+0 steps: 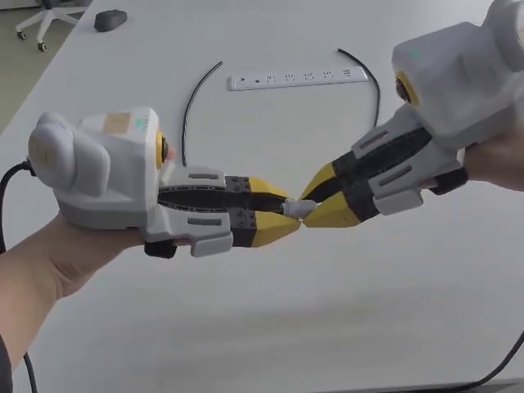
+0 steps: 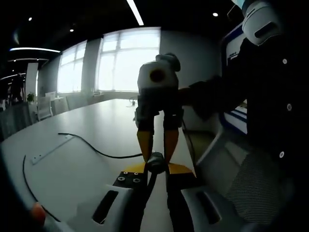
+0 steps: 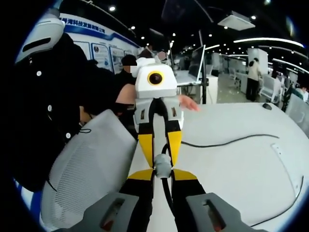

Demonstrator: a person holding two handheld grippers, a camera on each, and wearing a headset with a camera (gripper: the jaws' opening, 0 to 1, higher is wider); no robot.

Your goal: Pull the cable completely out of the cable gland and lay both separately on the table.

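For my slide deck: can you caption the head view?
Left gripper and right gripper meet tip to tip above the white table, gripping the cable gland between them.

Probably an office: long table [image 1: 270,311], wheeled chair [image 1: 39,18], computer mouse [image 1: 110,19].

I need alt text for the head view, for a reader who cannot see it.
Two hand-held grippers, left gripper and right gripper, meet tip to tip above a white table, pinching a small white cable gland between them. Behind lie a power strip and loose black cables.
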